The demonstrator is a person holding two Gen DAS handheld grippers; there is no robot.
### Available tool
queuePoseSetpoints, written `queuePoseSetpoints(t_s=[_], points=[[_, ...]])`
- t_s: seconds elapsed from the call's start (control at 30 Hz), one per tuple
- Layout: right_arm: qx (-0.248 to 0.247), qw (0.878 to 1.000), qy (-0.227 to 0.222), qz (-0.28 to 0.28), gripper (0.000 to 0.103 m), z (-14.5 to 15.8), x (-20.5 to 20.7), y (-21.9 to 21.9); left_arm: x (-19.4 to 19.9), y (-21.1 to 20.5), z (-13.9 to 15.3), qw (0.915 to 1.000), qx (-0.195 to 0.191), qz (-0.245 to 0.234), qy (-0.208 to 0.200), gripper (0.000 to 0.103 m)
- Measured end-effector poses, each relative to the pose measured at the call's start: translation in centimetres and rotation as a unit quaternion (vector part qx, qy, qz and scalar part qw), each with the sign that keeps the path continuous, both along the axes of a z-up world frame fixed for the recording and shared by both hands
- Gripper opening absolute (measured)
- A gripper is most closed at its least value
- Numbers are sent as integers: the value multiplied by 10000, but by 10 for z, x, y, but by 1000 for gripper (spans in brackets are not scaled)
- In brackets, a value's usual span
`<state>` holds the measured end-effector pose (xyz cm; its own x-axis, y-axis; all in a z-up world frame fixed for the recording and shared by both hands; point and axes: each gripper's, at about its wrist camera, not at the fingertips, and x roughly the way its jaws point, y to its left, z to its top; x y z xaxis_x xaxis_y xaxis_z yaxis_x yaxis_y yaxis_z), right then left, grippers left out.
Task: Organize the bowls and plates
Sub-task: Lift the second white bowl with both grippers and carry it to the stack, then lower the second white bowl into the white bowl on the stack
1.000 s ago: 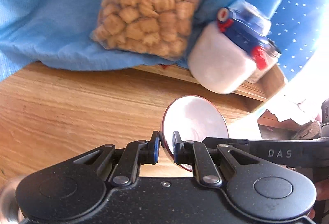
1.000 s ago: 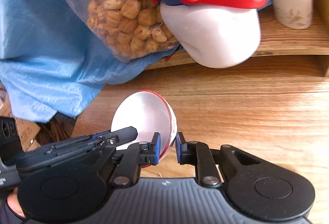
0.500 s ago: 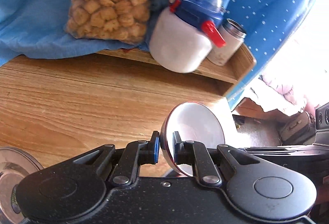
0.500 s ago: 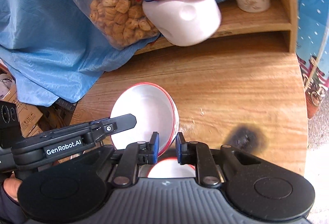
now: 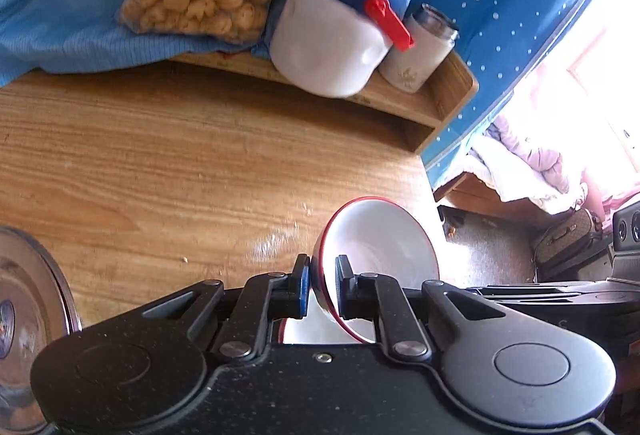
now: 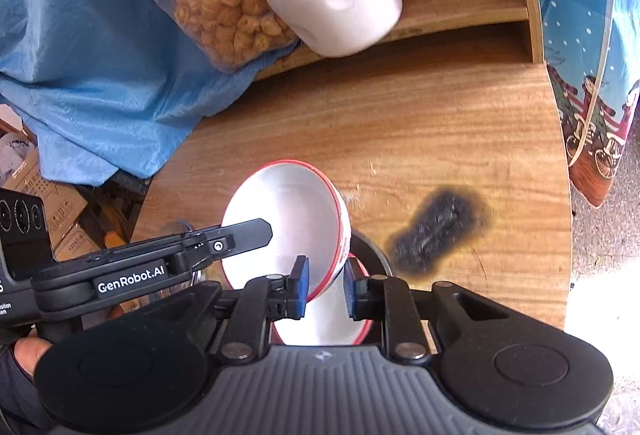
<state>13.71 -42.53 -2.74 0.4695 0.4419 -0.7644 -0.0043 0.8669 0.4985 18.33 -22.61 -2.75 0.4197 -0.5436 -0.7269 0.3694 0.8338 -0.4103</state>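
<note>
Now both grippers hold one white bowl with a red rim point(image 6: 286, 225). The left gripper point(image 5: 322, 287) pinches one side of the rim between its blue pads. The right gripper point(image 6: 326, 287) pinches the other side the same way. The bowl is tipped up on its edge, so its open side faces left in the right wrist view and right in the left wrist view. It hangs just past the fingertips, above the wooden table point(image 6: 420, 123).

Right under the fingers sits a second bowl point(image 6: 320, 333), white with a red rim too, and it lies open side up. It seems to rest in a dark round dish point(image 6: 378, 251), but most of that is hidden. I think the held bowl is meant to go into this one. For that, the held bowl needs to tip flat first, then go straight down and a bit back toward the grippers.

Far to the left of the left gripper lies a shiny metal plate point(image 5: 28, 319). A burnt black spot point(image 6: 440, 231) marks the table, just right of the bowl.
</note>
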Motion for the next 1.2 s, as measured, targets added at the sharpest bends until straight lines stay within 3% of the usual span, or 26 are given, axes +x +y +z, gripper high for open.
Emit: queuePoseSetpoints(t_s=[0.8,1.2], points=[[-150,9983,483,301,22,-19,-16,11,-15,3,-27,9968,327,-180,710,13],[-307,9975,545,317,22,-18,-15,15,-11,-3,-28,9957,444,-272,769,13]])
